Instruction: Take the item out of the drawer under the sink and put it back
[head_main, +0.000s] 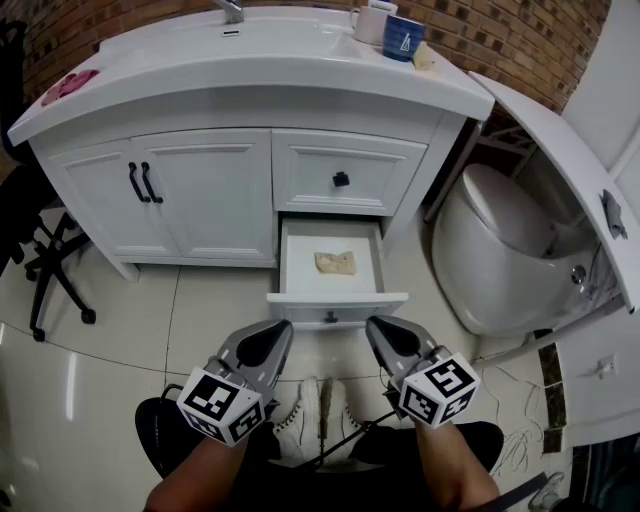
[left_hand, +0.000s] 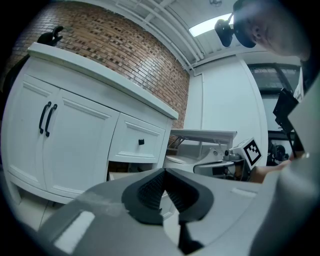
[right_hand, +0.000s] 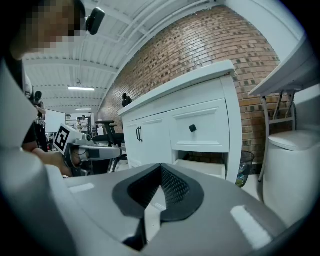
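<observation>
Left gripper (head_main: 281, 327), right gripper (head_main: 373, 325) closed, item (head_main: 335, 262) apparently crosswise in open drawer (head_main: 336, 298)

A bathroom: a white sink vanity (head_main: 210, 195) against a brick wall (head_main: 500, 35), a white toilet (head_main: 495, 250) beside it, glossy tiled floor (head_main: 100, 350).

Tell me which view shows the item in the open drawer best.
The head view: it looks down into the open drawer, where the beige item lies uncovered. Both gripper views, held low, catch only the drawer's outside; the item is hidden.
</observation>
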